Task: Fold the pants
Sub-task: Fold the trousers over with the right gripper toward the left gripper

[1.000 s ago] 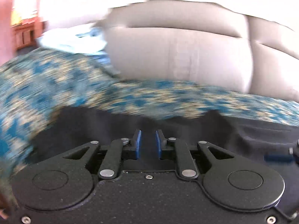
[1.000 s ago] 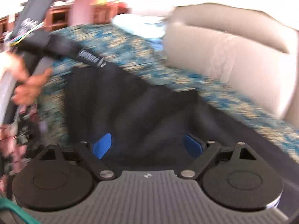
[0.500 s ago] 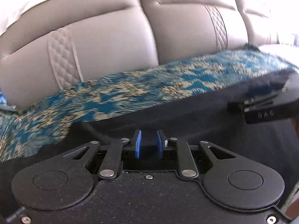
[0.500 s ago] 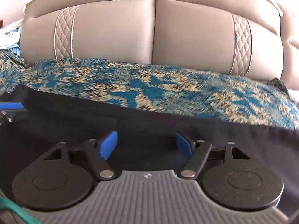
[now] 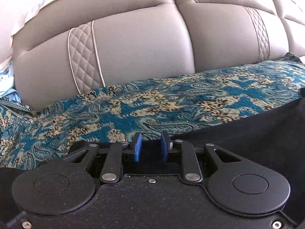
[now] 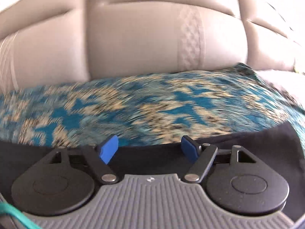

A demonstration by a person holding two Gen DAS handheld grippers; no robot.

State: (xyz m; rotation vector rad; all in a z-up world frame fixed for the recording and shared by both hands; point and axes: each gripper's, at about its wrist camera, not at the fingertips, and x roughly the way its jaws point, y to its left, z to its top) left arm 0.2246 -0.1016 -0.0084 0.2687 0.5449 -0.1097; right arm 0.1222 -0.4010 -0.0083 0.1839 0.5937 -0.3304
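The black pants [image 5: 247, 131] lie on a sofa seat covered with a blue and beige patterned throw [image 5: 152, 103]. In the left wrist view my left gripper [image 5: 150, 148] has its blue pads close together with black cloth showing between them at the pants' far edge. In the right wrist view my right gripper [image 6: 148, 148] is wide open over the pants' far edge [image 6: 266, 139], holding nothing. The pants stretch to the right in both views.
The beige leather sofa backrest [image 5: 143, 43] rises just behind the throw. Light blue cloth [image 5: 9, 93] lies at the far left of the seat. The throw [image 6: 133, 103] ends at the right near a pale cushion [image 6: 282, 76].
Both grippers have moved toward the sofa back, to the pants' far edge. The right gripper has slid right and opened a little wider. The left pads have parted slightly.
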